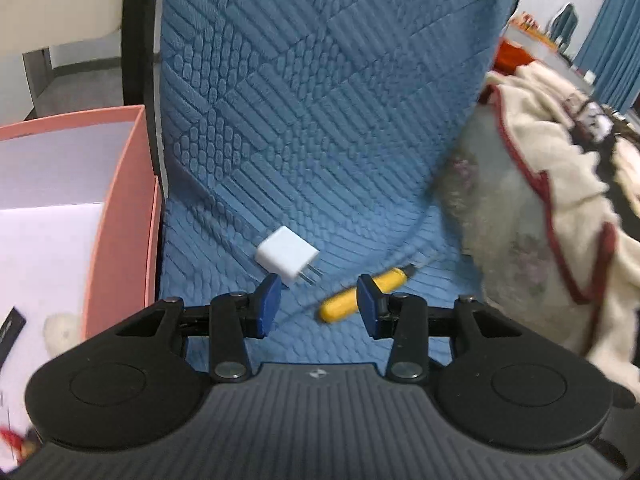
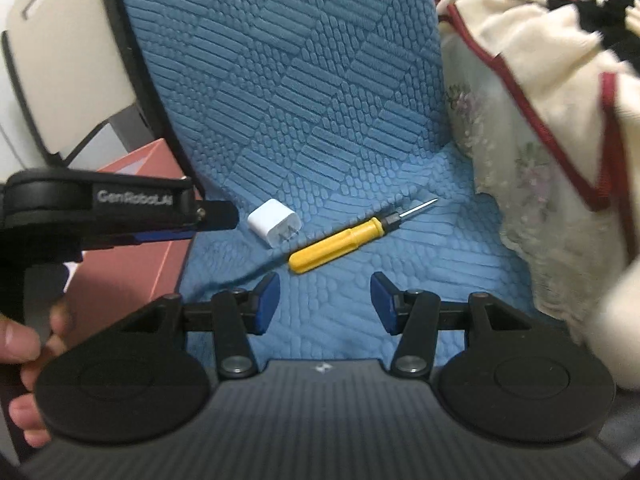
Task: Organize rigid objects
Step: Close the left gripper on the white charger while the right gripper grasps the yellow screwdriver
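A white plug adapter (image 1: 287,255) (image 2: 274,222) and a yellow-handled screwdriver (image 1: 352,298) (image 2: 340,245) lie side by side on a blue quilted seat cover (image 1: 320,140) (image 2: 288,100). My left gripper (image 1: 318,304) hovers open just short of both, its right pad overlapping the screwdriver handle in the picture, nothing between its pads. My right gripper (image 2: 325,302) is open too, a little nearer than the screwdriver, with only cover between its pads. In the right wrist view the left gripper's body (image 2: 120,210) reaches in from the left, held by a hand (image 2: 24,344).
A pink box (image 1: 120,216) (image 2: 132,264) with a white inside stands left of the seat and holds a few small items. Cream cloth with dark red trim (image 1: 560,208) (image 2: 540,100) is heaped on the right. A dark chair frame (image 1: 138,60) runs up the left edge.
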`<state>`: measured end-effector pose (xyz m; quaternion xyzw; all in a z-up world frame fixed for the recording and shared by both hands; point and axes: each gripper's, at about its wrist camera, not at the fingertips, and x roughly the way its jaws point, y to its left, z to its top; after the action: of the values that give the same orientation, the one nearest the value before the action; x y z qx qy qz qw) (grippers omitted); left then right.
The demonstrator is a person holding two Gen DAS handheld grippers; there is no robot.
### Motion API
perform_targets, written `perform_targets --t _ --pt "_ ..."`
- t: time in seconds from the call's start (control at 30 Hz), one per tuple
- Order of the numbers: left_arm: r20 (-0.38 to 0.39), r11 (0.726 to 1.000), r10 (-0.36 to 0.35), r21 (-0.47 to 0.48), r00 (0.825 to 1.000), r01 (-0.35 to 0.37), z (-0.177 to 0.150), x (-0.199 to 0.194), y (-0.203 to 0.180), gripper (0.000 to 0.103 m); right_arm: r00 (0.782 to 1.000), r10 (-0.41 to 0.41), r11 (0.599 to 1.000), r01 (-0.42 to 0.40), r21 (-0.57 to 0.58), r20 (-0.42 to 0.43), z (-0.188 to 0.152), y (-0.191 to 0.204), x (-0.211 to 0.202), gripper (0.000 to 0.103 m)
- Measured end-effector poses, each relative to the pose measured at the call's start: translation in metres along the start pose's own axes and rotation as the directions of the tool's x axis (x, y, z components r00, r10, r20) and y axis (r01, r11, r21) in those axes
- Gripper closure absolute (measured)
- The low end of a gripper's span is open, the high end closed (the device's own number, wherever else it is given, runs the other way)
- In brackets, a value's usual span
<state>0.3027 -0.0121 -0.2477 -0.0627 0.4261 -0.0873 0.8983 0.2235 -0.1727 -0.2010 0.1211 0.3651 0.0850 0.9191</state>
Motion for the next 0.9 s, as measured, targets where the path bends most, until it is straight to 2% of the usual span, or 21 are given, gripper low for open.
perform_targets --t 0.07,0.23,0.53,0.63,0.9 --pt "-0.022 1.0 0.002 -0.001 1.0 -0.002 0.008 0.017 0.007 0.055 1.0 -0.014 1.0 0.014 -0.002 -0.005 0.001 0.003 0.014 0.034" --pt "-0.073 0.999 0.037 0.003 0.997 -0.037 0.025 0.055 0.016 0.055 0.996 -0.043 0.999 0.043 -0.001 -0.073 0.002 0.012 0.055 0.035" --pt "-0.126 0.995 0.096 0.015 0.987 -0.095 0.036 0.089 0.021 0.048 0.989 -0.136 0.991 0.136 -0.002 -0.058 0.012 0.026 0.098 0.035" --pt "-0.127 0.997 0.077 -0.021 0.989 -0.081 0.04 0.091 0.029 0.048 0.987 -0.155 0.988 0.155 0.008 -0.041 0.013 0.027 0.105 0.029" --pt "-0.128 0.996 0.078 -0.027 0.989 -0.082 0.041 0.095 0.028 0.048 0.979 -0.189 0.982 0.189 -0.006 -0.075 0.022 0.028 0.104 0.033"
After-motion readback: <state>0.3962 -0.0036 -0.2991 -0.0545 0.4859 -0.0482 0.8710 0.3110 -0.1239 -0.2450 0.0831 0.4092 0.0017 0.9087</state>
